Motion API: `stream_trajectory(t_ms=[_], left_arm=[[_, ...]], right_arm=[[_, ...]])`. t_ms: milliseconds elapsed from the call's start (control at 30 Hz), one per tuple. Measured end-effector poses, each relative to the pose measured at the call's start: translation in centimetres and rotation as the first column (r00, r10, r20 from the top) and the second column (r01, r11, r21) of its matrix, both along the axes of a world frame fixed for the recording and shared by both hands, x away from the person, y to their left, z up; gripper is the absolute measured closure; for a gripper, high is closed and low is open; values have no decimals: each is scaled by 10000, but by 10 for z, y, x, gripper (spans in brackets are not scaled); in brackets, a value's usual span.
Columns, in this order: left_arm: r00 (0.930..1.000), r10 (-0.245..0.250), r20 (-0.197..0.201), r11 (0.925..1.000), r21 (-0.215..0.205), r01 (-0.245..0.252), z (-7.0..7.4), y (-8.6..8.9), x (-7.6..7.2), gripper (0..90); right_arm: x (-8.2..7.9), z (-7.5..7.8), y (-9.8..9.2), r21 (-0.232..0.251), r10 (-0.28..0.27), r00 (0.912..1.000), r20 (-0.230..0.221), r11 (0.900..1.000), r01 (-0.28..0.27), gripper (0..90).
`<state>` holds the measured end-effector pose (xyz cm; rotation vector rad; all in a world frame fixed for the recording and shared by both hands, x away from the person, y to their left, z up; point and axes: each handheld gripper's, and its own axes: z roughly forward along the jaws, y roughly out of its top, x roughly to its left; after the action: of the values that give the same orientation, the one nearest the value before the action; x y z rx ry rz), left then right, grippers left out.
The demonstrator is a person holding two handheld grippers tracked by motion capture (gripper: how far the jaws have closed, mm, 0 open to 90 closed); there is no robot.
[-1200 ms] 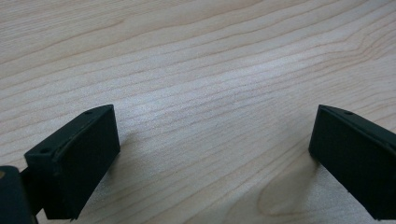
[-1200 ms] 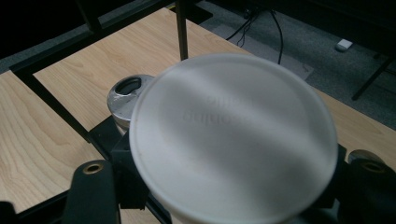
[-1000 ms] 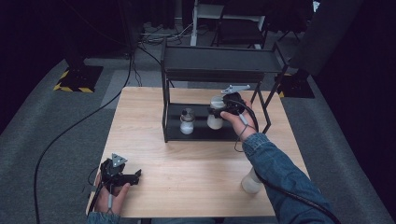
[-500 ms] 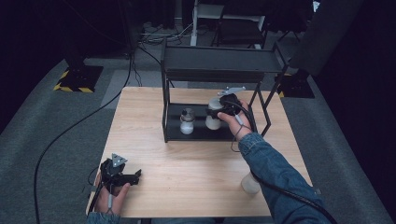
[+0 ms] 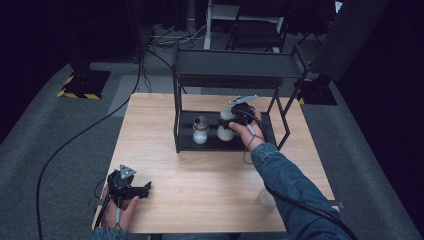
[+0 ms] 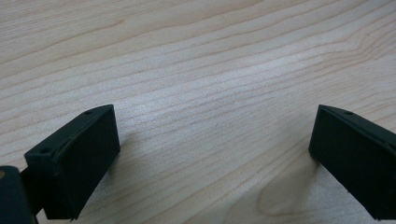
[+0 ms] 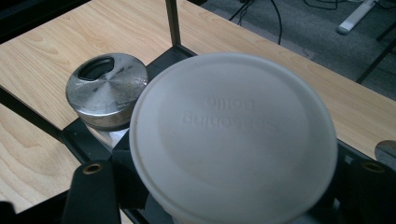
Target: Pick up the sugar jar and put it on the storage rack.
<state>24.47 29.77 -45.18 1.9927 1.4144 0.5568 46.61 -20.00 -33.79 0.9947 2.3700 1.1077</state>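
High view: right gripper at the rack's lower shelf, jaws pinching the white-lidded bottle.
I see a metal-lidded shaker just beside it. Left gripper rests on the table near the front-left corner, jaws spread, nothing between.

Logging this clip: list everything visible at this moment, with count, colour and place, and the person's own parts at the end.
Light wooden table: 1, pale wood, centre, on grey carpet.
Black metal two-tier rack: 1, black, far half of the table.
Glass shaker jar with a silver metal lid: 1, clear with white contents, rack's lower shelf, left of the other bottle.
White-lidded seasoning bottle: 1, white, lower shelf, between the right gripper's jaws.
Small translucent white cup: 1, near right table edge, partly behind the sleeve.
Black cables: several, on the floor.
Left hand-held gripper: 1, black, open, near left corner.
Right hand-held gripper: 1, black, closed around the bottle.
Denim sleeve: 1, blue, right arm.
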Motion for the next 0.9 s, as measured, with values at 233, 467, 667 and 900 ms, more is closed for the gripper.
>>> stream_trajectory(t_ms=[233,467,667,900], left_arm=[[10000,0,3,10000,0,0,0,0,0,17],[10000,-11,-4,10000,12,11,0,0,0,17],[10000,1,1,10000,0,-1,0,0,0,17],[10000,-1,0,10000,1,1,0,0,0,17]], right_arm=[[3,-6,5,-71,11,9999,-112,10000,-12,334],[3,-10,9,-87,-92,9998,-194,9999,90,334],[4,-12,10,-82,-124,9995,-294,9999,122,334],[5,-14,10,-40,-202,9990,-393,9998,201,334]])
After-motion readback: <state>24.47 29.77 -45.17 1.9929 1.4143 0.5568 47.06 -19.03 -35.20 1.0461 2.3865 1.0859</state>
